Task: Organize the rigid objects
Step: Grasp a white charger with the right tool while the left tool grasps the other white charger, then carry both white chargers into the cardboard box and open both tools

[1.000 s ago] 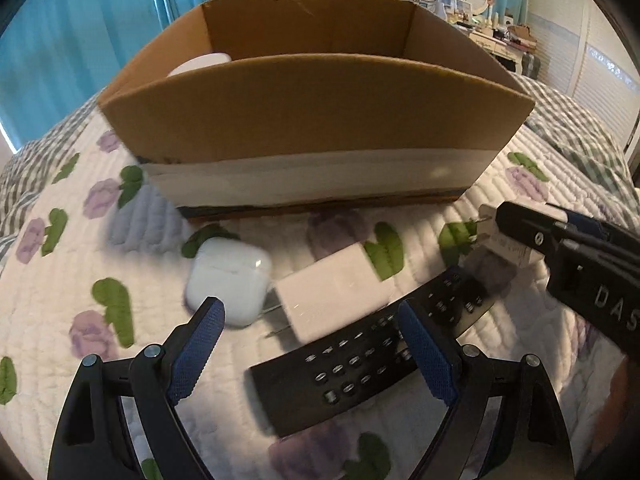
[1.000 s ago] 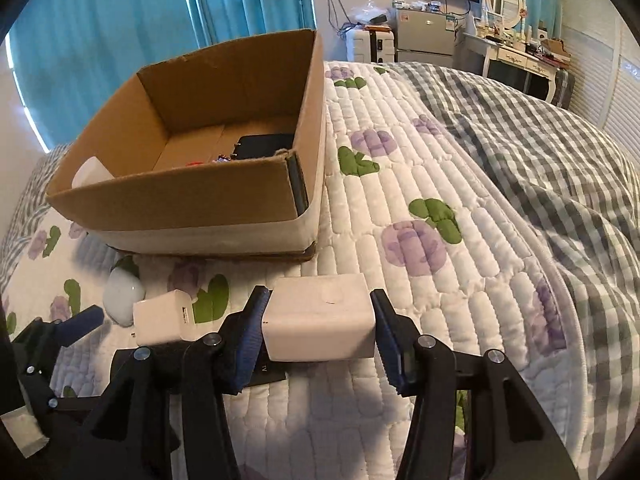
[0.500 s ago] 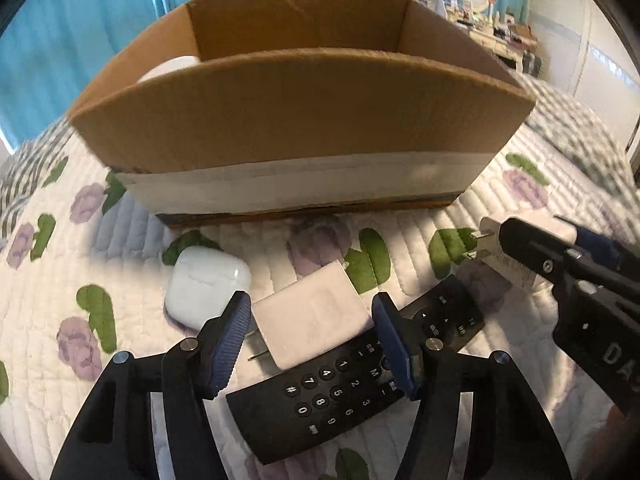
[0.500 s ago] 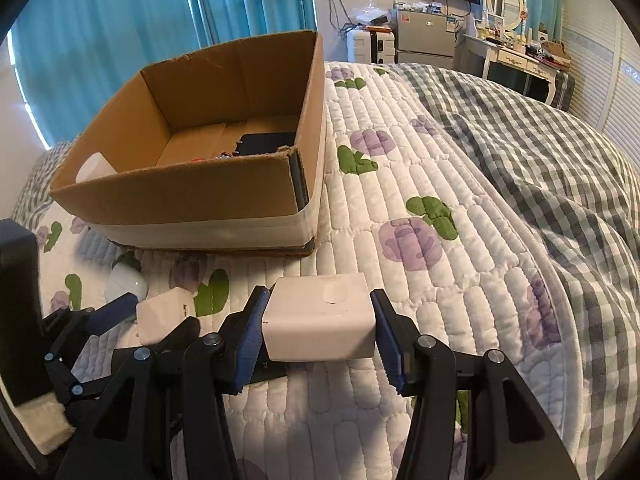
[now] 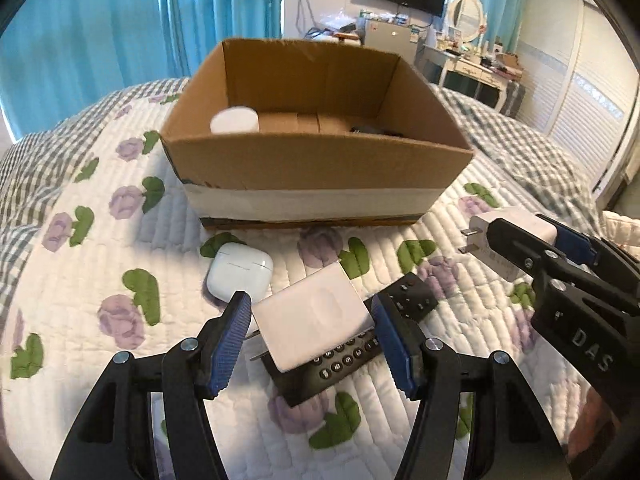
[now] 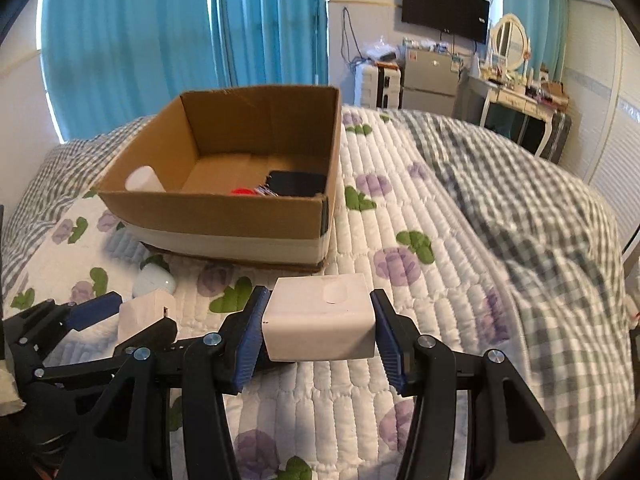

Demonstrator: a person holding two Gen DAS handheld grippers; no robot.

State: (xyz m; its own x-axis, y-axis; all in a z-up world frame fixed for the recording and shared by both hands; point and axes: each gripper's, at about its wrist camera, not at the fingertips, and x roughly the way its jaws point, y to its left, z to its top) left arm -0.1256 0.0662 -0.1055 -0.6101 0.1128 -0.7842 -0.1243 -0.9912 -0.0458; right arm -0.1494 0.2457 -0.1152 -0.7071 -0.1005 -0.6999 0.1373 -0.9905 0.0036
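My left gripper [image 5: 312, 334] is shut on a white charger block [image 5: 314, 326] and holds it above the black remote [image 5: 352, 350] on the quilt. It also shows in the right wrist view [image 6: 146, 312]. My right gripper [image 6: 318, 330] is shut on a second white charger block [image 6: 320, 328], seen with its prongs in the left wrist view [image 5: 508, 240]. A white earbud case [image 5: 240, 270] lies on the quilt in front of the cardboard box [image 5: 316, 168]. The box [image 6: 224, 216] holds a white cylinder [image 6: 142, 180], a black item [image 6: 296, 183] and small red things.
The bed has a flowered white quilt [image 5: 100, 248] and a grey checked blanket [image 6: 520, 216] on the right. Blue curtains, a TV and a dresser stand beyond the bed.
My left gripper closed on the white charger and lifted it off the remote. Both grippers rose, so the inside of the box now shows. The right gripper kept hold of its charger.
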